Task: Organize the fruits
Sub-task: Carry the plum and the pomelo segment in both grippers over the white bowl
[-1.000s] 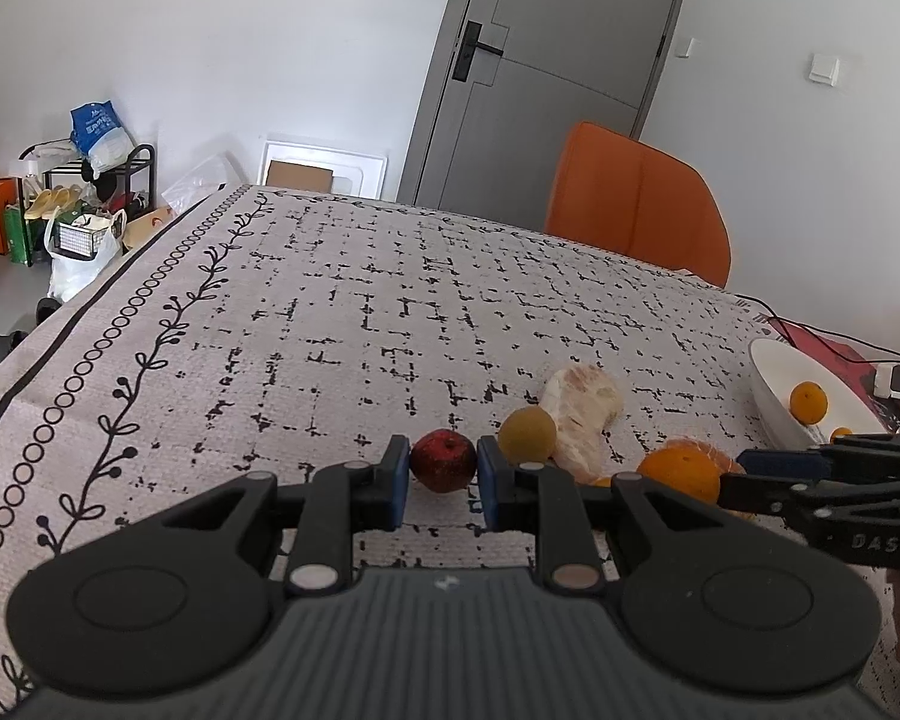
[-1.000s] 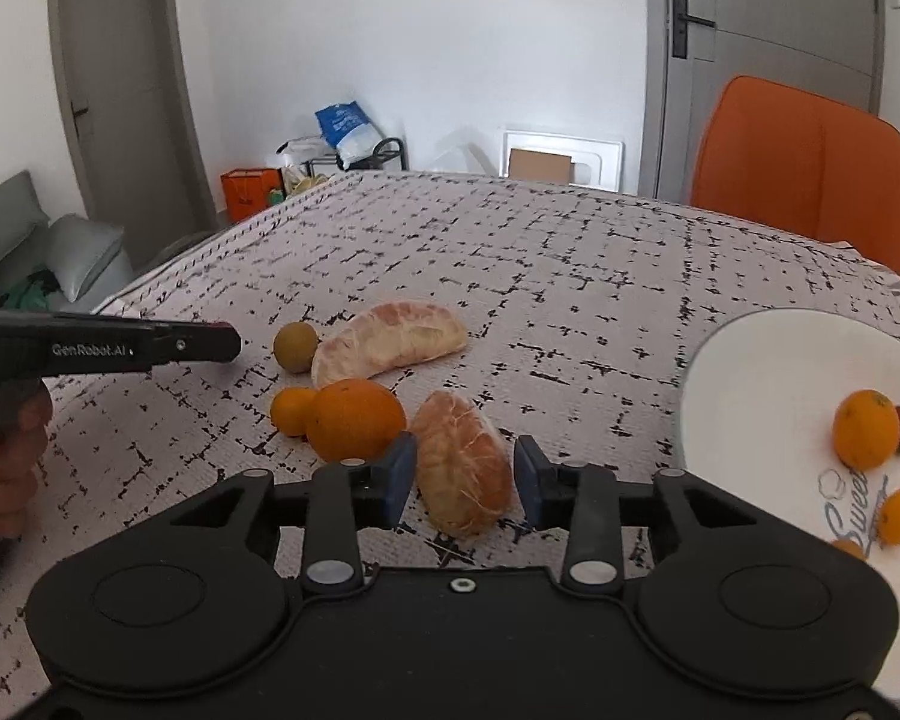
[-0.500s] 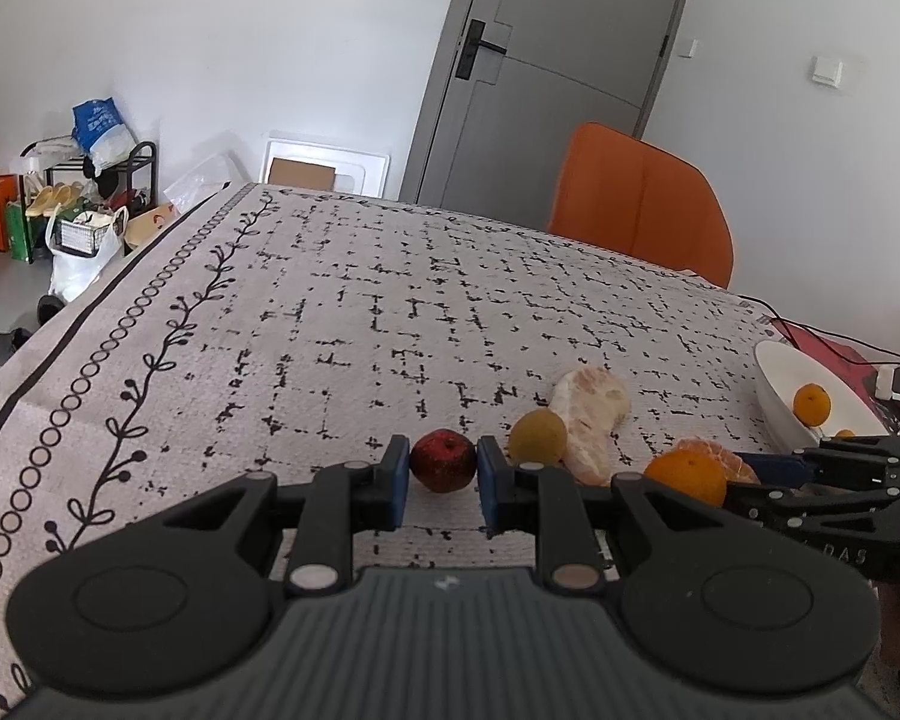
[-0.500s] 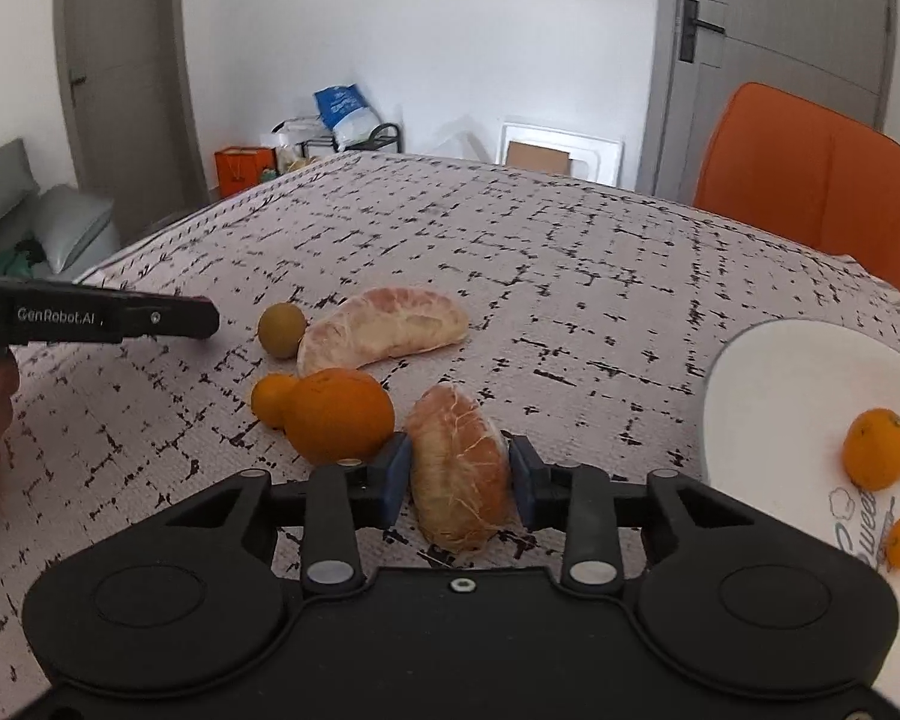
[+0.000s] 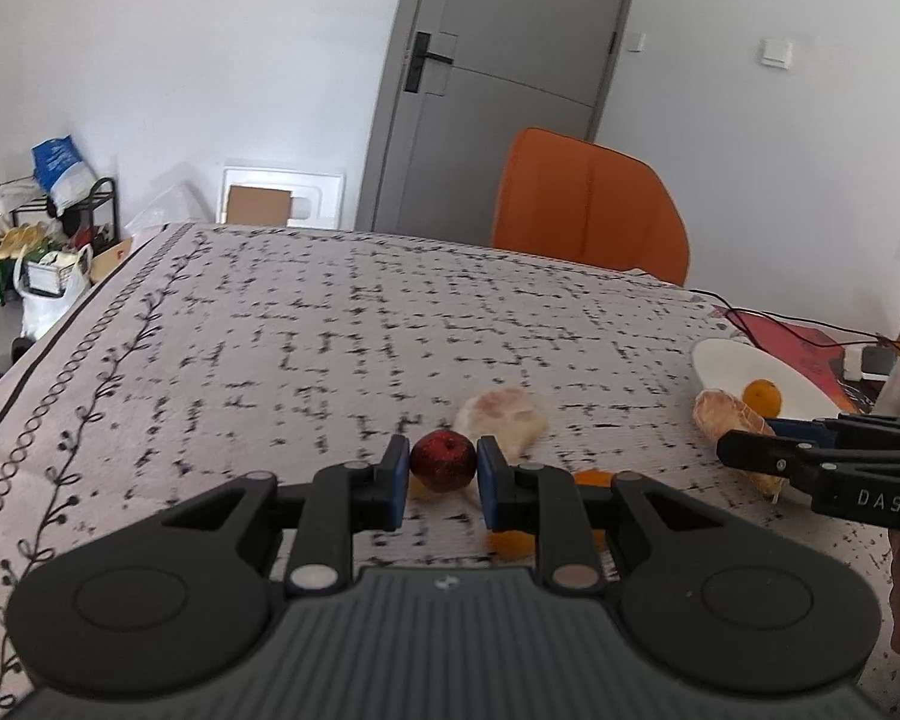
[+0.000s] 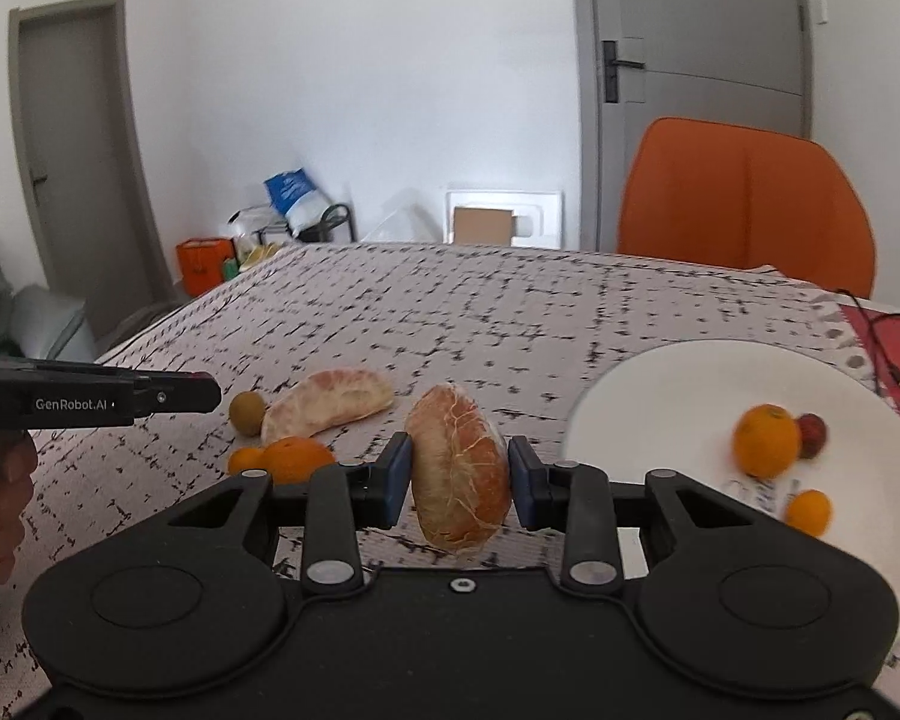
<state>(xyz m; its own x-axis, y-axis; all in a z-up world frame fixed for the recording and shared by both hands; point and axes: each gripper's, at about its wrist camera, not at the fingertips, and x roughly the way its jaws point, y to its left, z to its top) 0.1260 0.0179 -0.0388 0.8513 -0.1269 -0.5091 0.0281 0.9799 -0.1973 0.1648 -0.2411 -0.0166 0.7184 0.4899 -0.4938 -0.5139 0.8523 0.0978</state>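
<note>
Between the blue pads of the right gripper point(image 6: 461, 474) sits a peeled pomelo segment point(image 6: 459, 471), pinched firmly and seemingly lifted off the cloth, just beside the white plate point(image 6: 660, 384); its jaws have just been closing on it. The left gripper point(image 5: 443, 467) is clamped on a small dark-red fruit point(image 5: 443, 459), also apparently raised above the table. By my reading the job is partway through: the plate already carries an orange point(image 6: 765, 439), a small red fruit point(image 6: 813, 433) and a small tangerine point(image 6: 809, 511), two more pieces are in hand, and left on the cloth are a second pomelo segment point(image 6: 329, 403), a brownish round fruit point(image 6: 247, 412), a large orange point(image 6: 297, 457) and a small orange one point(image 6: 245, 459) touching it. All of this lies on a pale tablecloth point(image 6: 480, 312) with black dashes and, in the left view, a leafy vine border. Beyond the table stand an orange chair point(image 6: 744, 204) and a grey door point(image 6: 696, 78), with white walls and bags and a small rack in the far corner.
</note>
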